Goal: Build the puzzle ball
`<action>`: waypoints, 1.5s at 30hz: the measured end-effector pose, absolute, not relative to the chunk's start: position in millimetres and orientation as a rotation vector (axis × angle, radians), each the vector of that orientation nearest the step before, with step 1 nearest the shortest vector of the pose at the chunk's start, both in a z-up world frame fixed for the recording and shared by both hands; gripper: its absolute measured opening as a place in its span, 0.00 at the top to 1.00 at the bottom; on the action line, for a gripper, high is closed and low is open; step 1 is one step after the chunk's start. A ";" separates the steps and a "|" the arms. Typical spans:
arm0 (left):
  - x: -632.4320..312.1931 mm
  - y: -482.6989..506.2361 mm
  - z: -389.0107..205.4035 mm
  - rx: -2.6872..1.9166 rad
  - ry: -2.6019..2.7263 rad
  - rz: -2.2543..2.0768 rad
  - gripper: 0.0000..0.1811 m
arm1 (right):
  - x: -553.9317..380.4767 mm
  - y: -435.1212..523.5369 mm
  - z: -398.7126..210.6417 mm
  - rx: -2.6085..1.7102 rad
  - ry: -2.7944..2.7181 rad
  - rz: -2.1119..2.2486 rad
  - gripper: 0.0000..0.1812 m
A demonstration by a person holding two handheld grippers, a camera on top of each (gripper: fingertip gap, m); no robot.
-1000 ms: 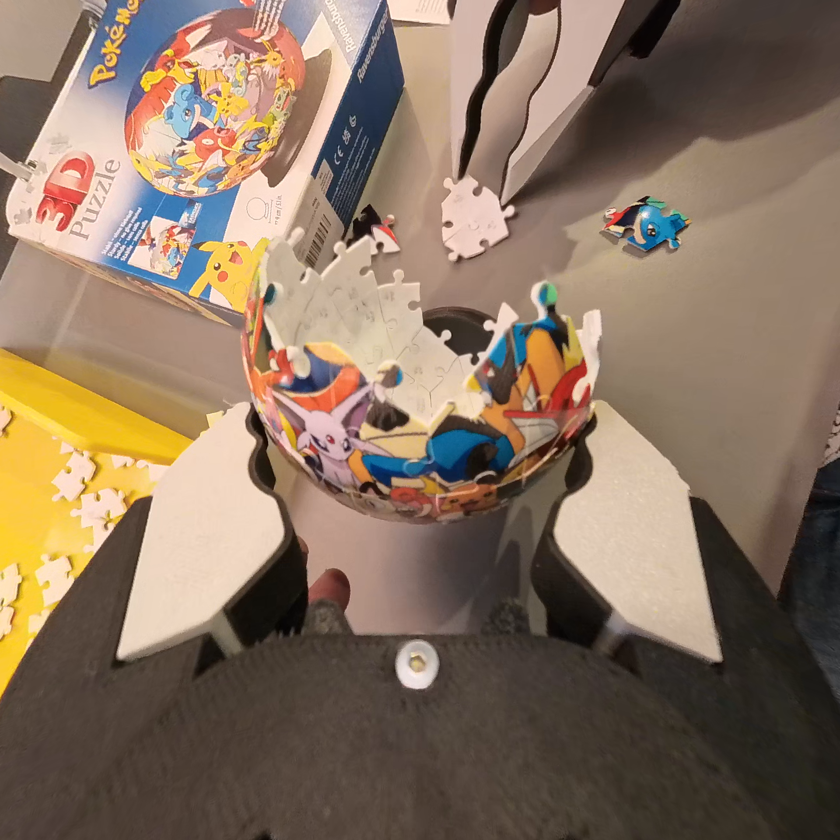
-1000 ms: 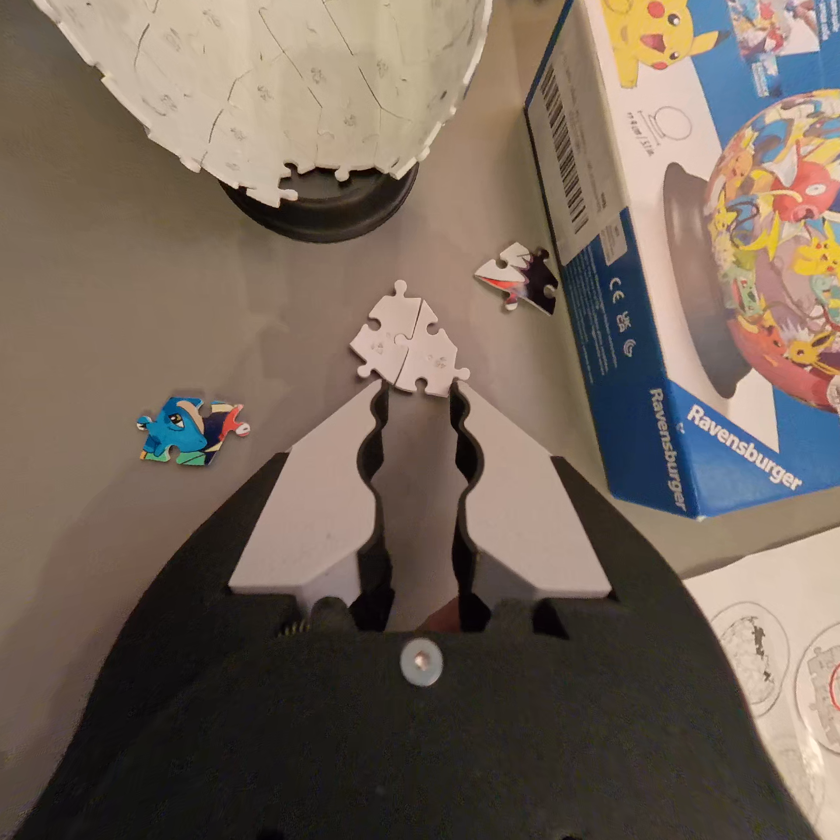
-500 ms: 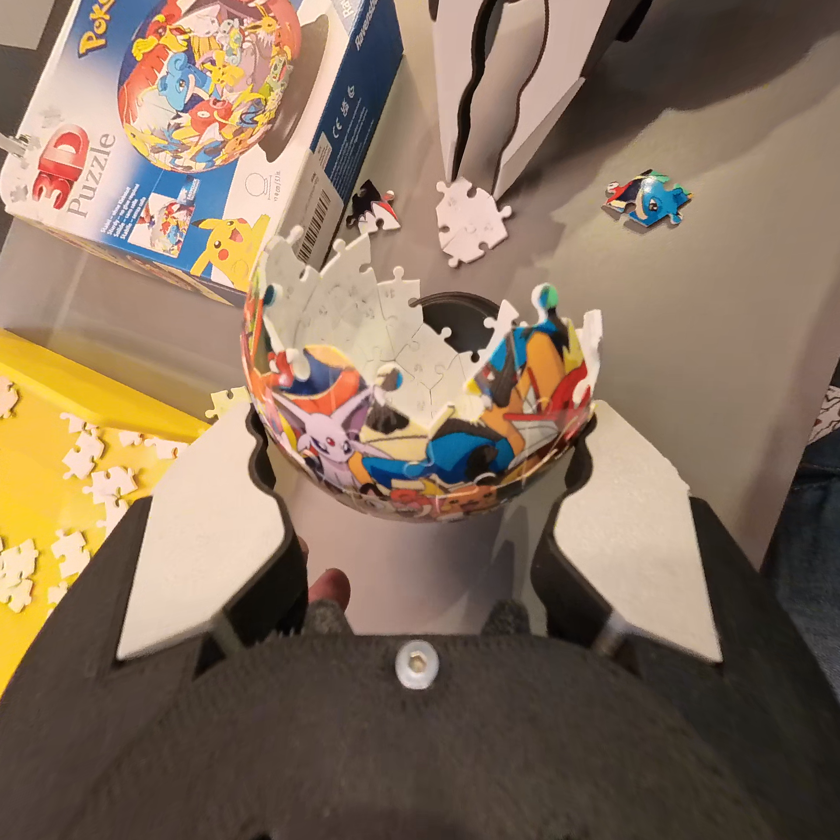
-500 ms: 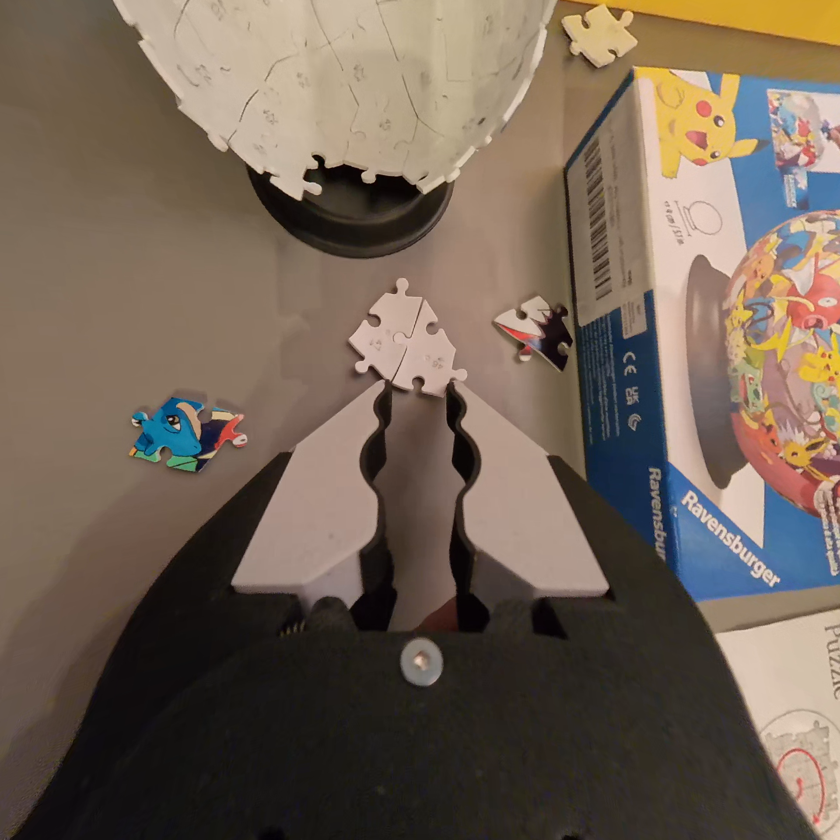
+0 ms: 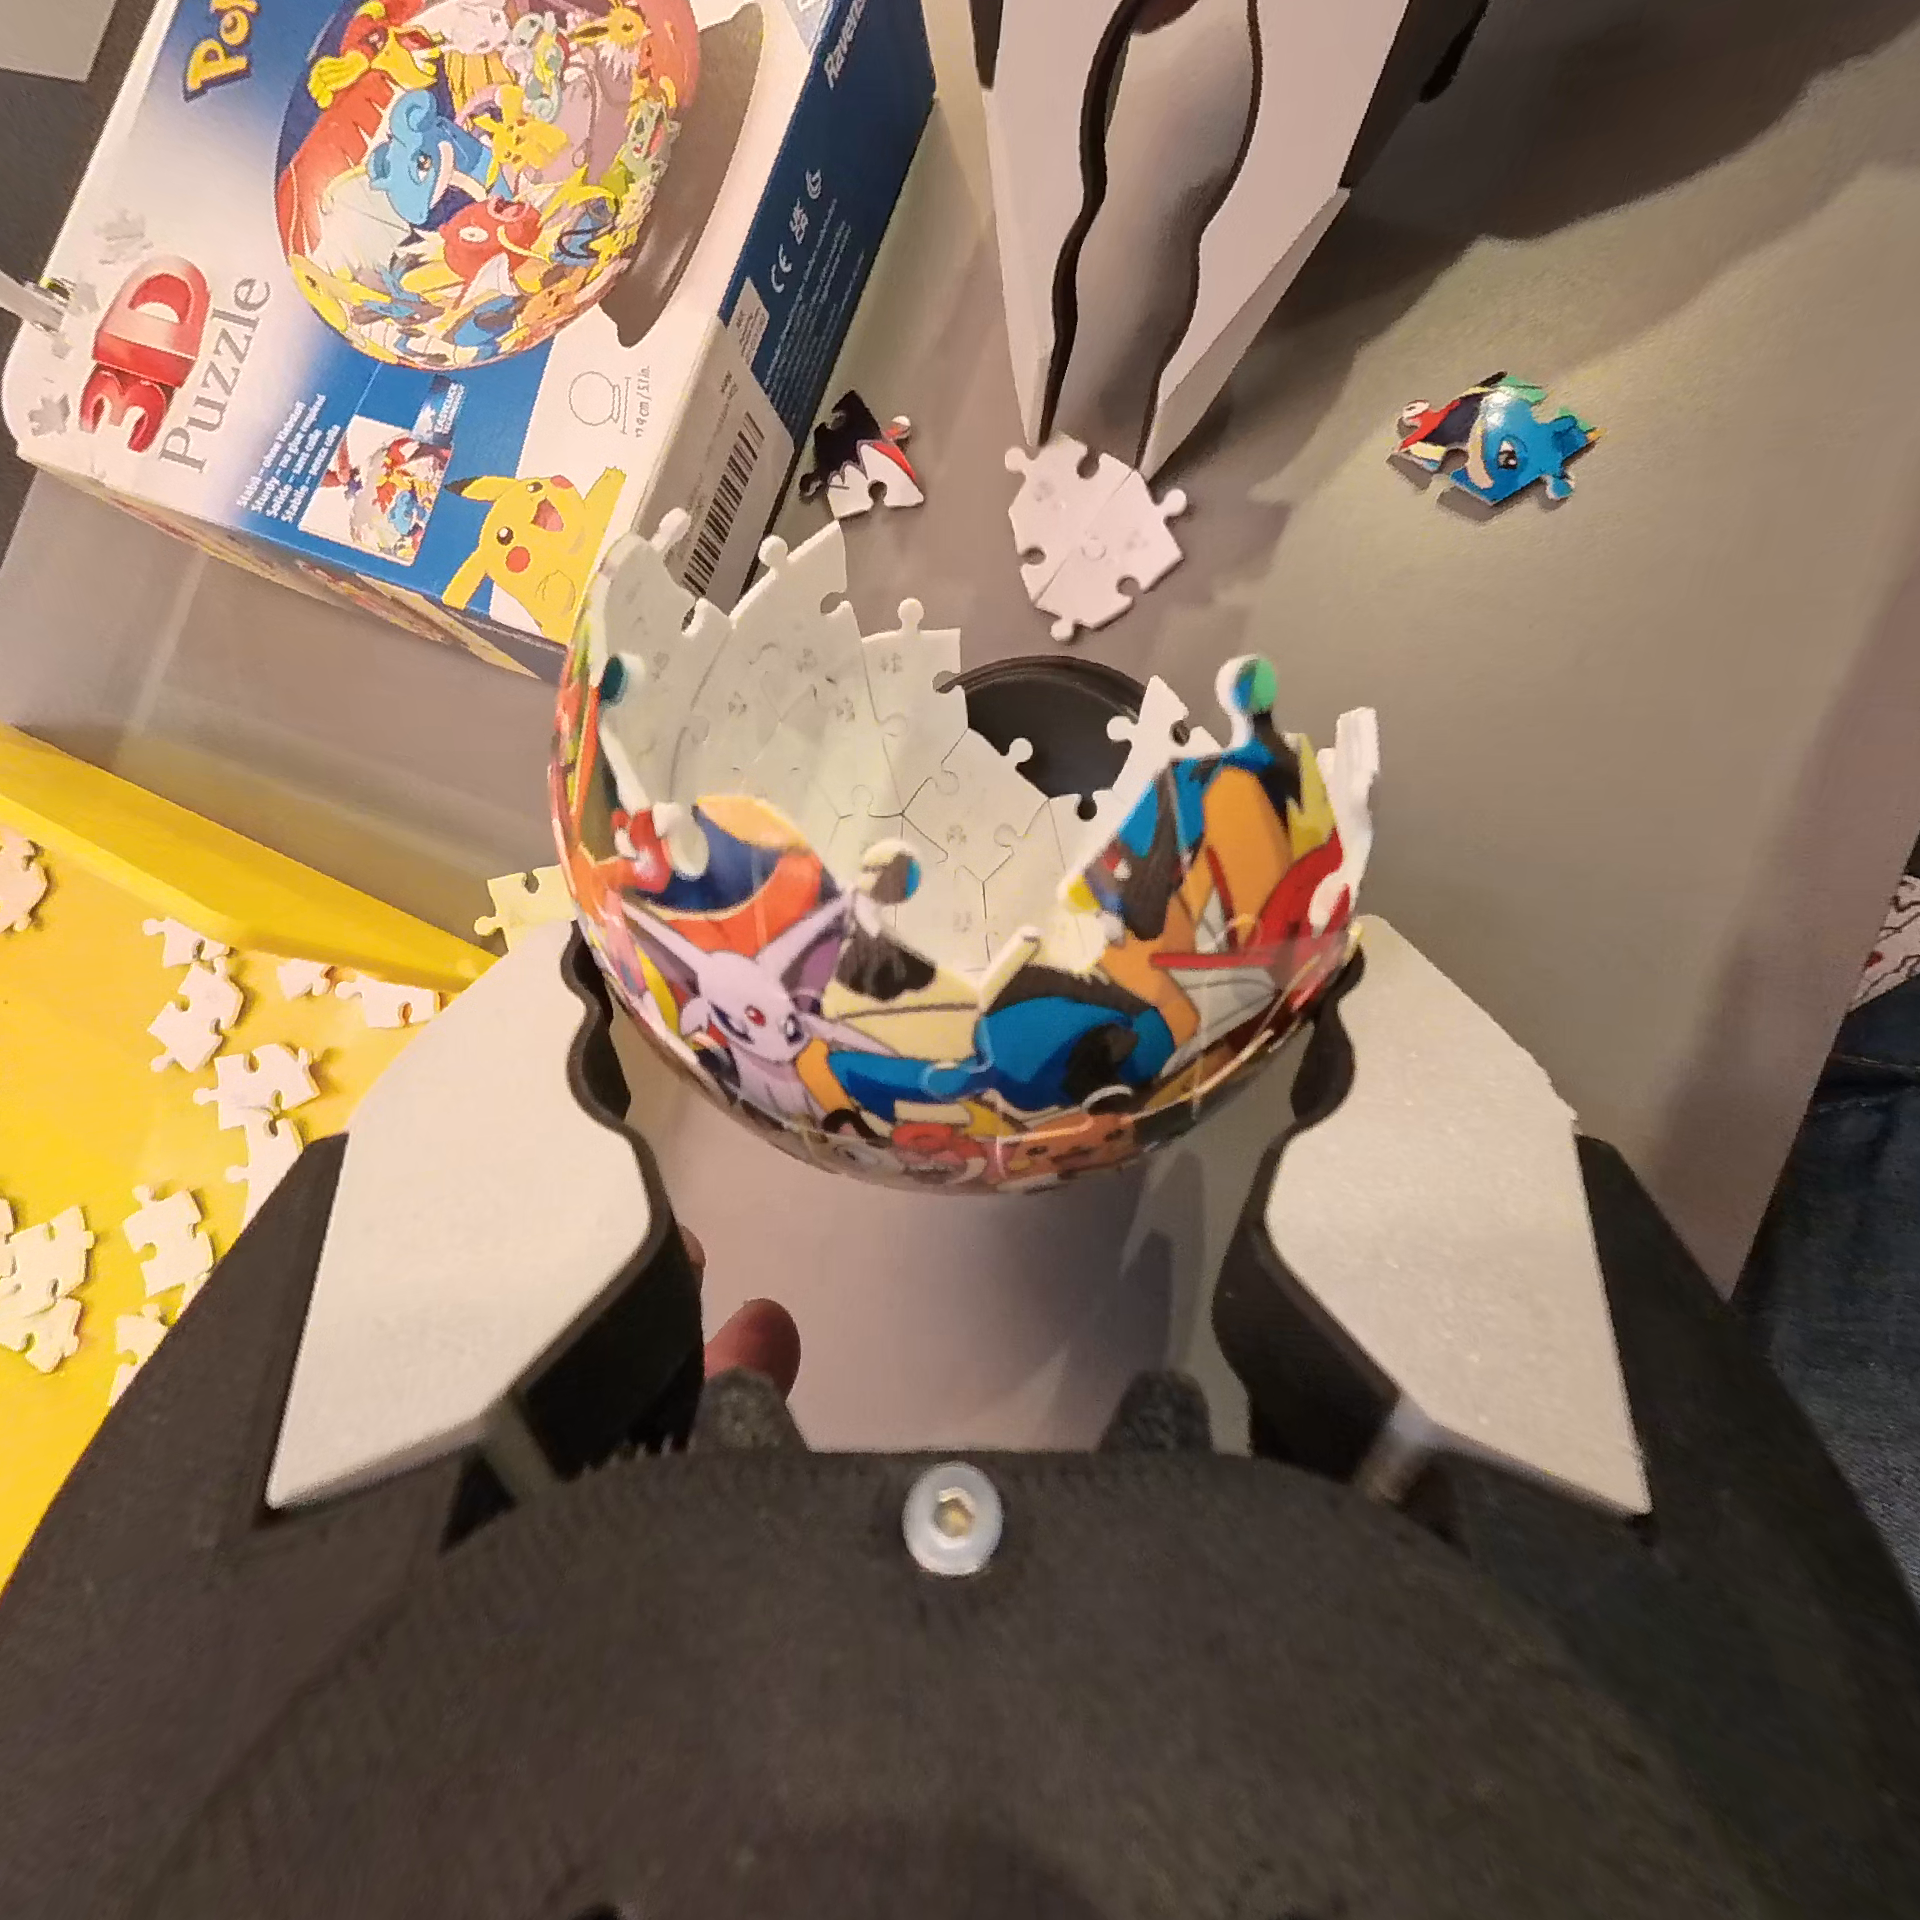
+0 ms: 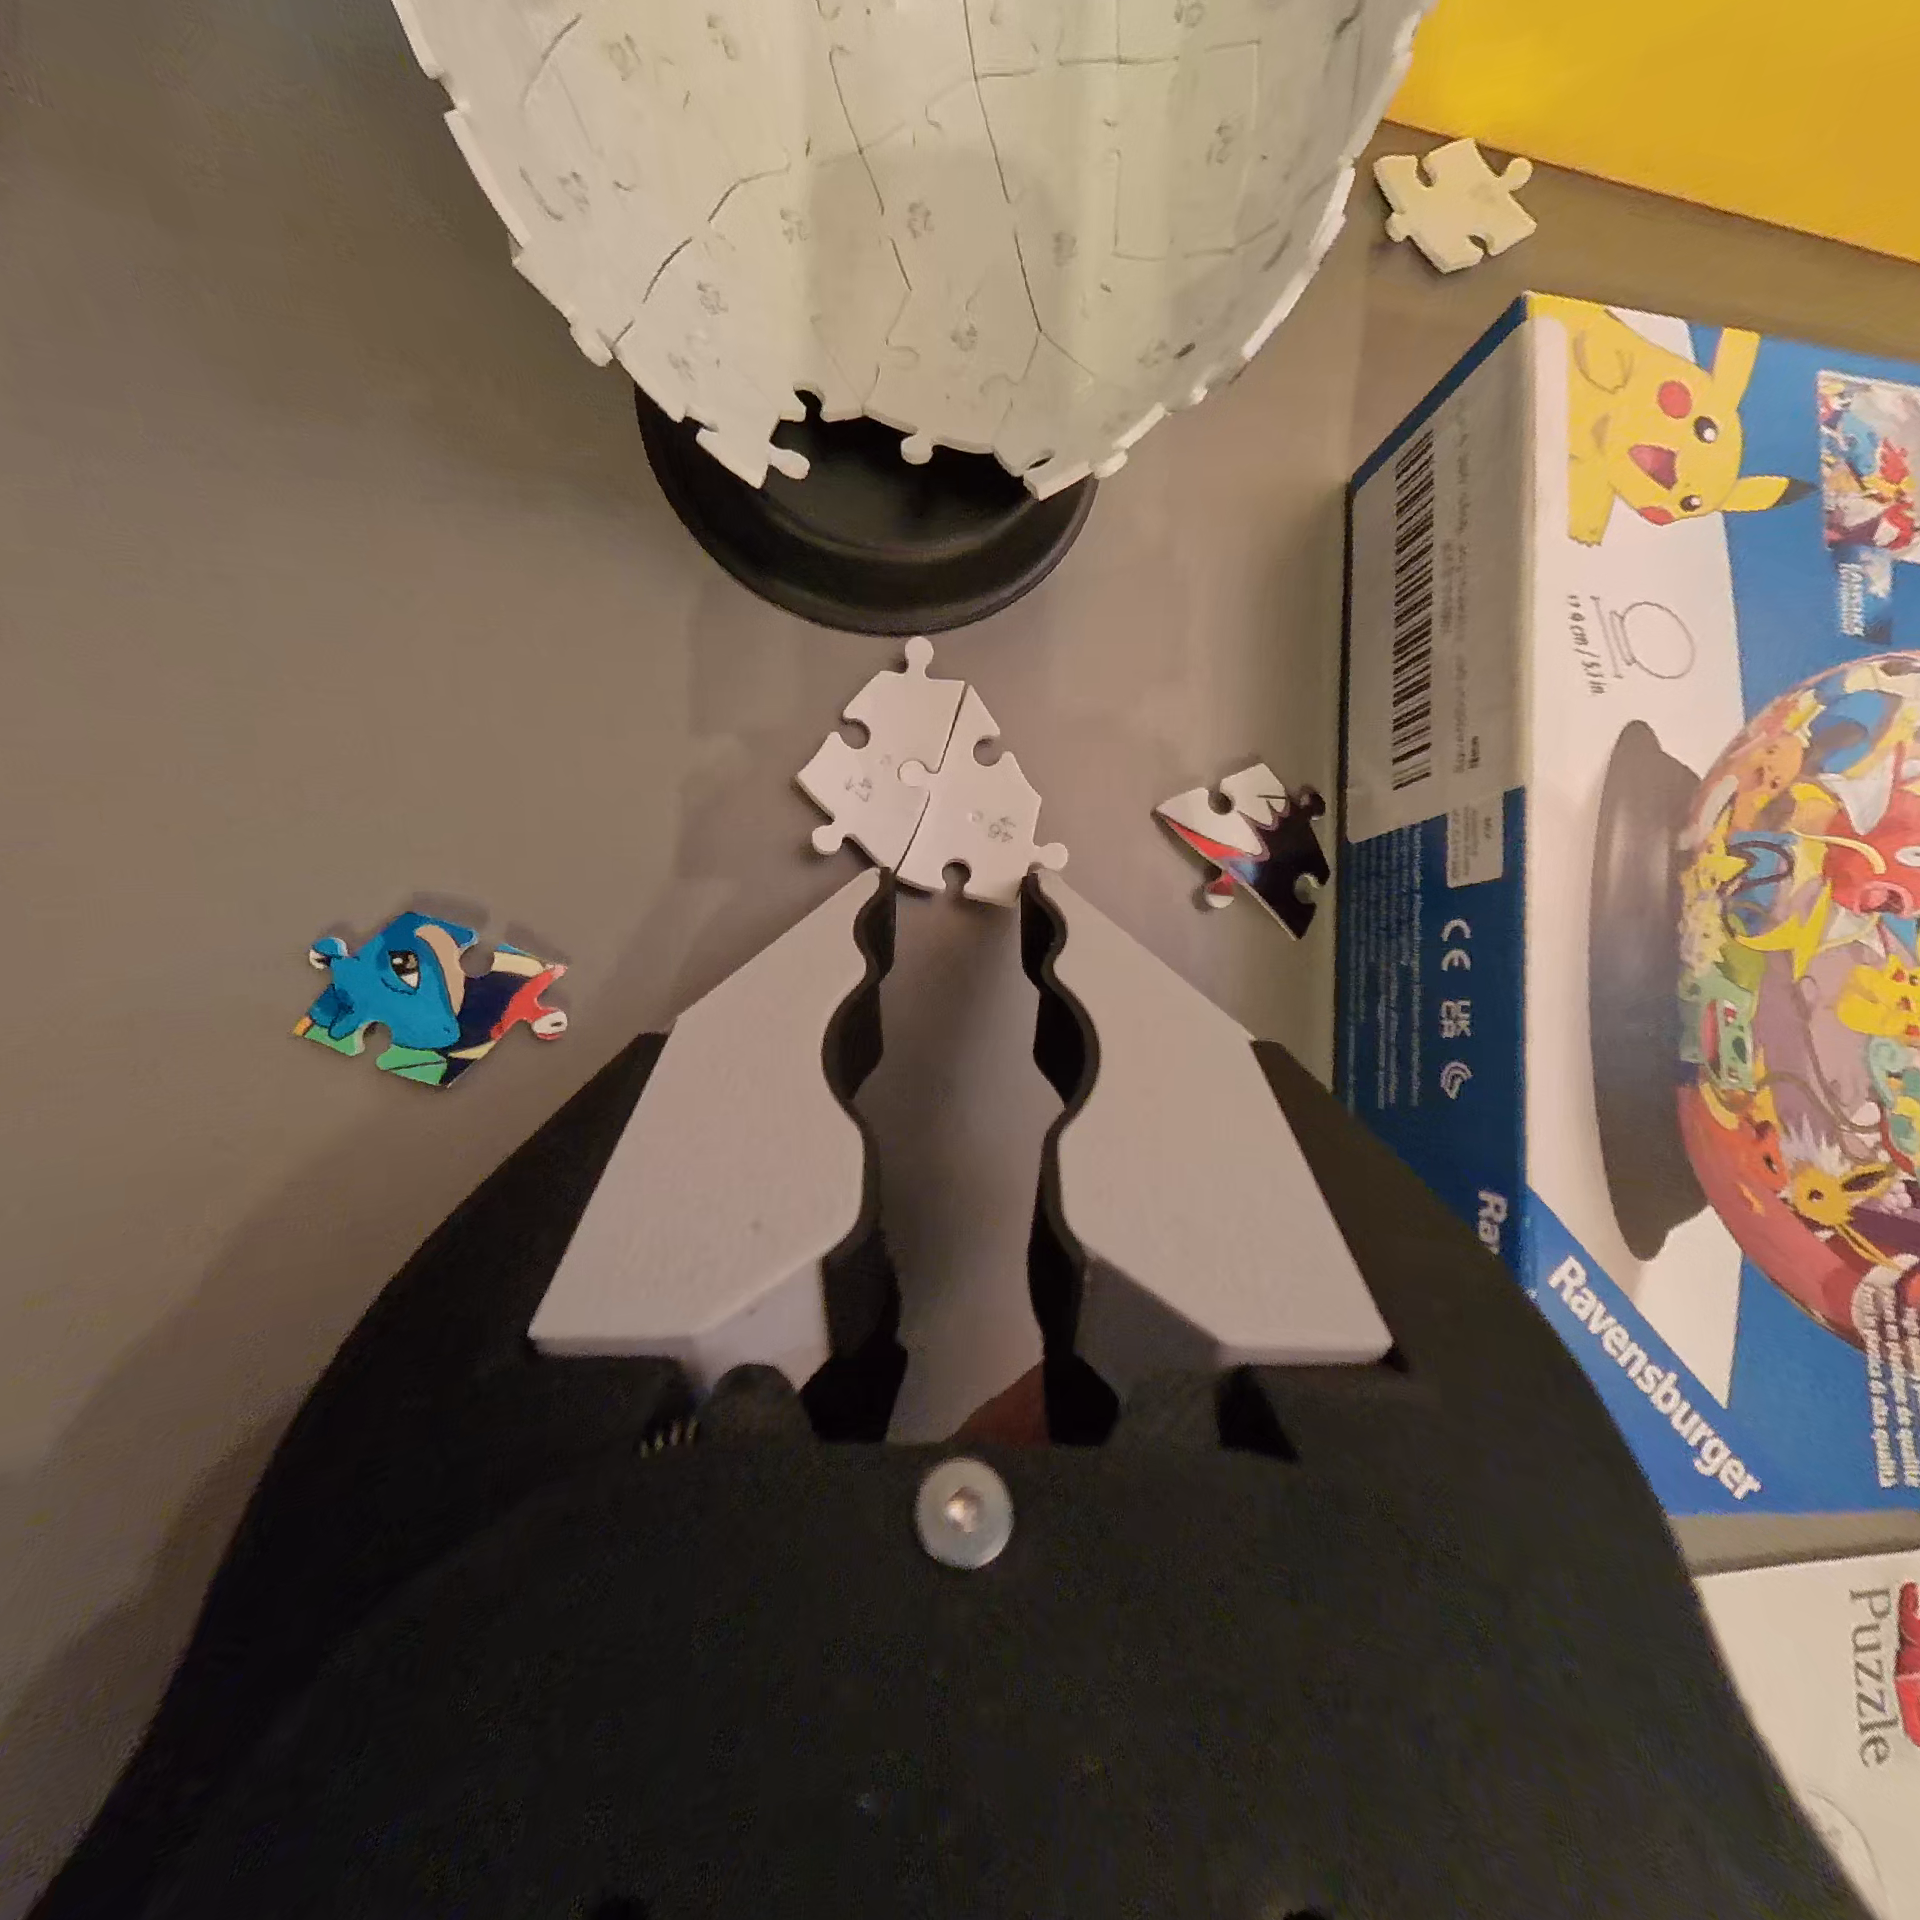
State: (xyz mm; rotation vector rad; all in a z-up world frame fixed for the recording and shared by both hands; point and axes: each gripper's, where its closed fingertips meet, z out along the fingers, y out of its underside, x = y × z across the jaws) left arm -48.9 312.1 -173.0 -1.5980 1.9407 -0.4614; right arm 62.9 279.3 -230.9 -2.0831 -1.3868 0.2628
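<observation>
While left tongs [image 5: 961,997] clasp puzzle ball [image 5: 935,997] | grey table [image 5: 1558,727], yellow tray [image 5: 94,997]

A grey table [image 6: 260,623] bears a printed paper sheet [image 6: 1818,1704].

— What is the half-built puzzle ball [image 5: 966,997] made of?
— Glossy printed plastic-looking pieces, matt white inside, above a smooth black plastic stand [image 6: 862,561].
— And around it?
— A matt grey bench [image 6: 260,520], a glossy cardboard box [image 5: 436,260], and the left claw [image 5: 961,1023], rough grey and grainy black.
</observation>
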 end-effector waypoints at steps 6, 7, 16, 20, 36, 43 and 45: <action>-48.7 312.2 -172.9 -1.599 1.937 -0.464 0.31 | 64.5 280.3 -226.7 -2.066 -1.401 0.258 0.85; -48.5 312.1 -173.1 -1.600 1.936 -0.466 0.31 | 66.4 280.5 -226.0 -2.079 -1.391 0.252 0.85; -47.7 311.9 -173.7 -1.599 1.938 -0.471 0.31 | 58.8 270.8 -230.0 -2.163 -1.315 0.302 0.86; -47.8 312.0 -173.7 -1.601 1.936 -0.469 0.31 | 59.9 279.4 -229.0 -2.167 -1.311 0.286 0.85; -49.5 312.9 -173.9 -1.605 1.926 -0.475 0.31 | 54.0 284.7 -231.0 -2.155 -1.278 0.359 0.88; -49.5 313.5 -173.9 -1.602 1.931 -0.476 0.31 | 50.0 282.8 -212.1 -2.077 -1.334 0.385 0.88; -49.5 313.8 -173.9 -1.602 1.934 -0.473 0.31 | 48.0 283.2 -207.6 -2.056 -1.358 0.383 0.88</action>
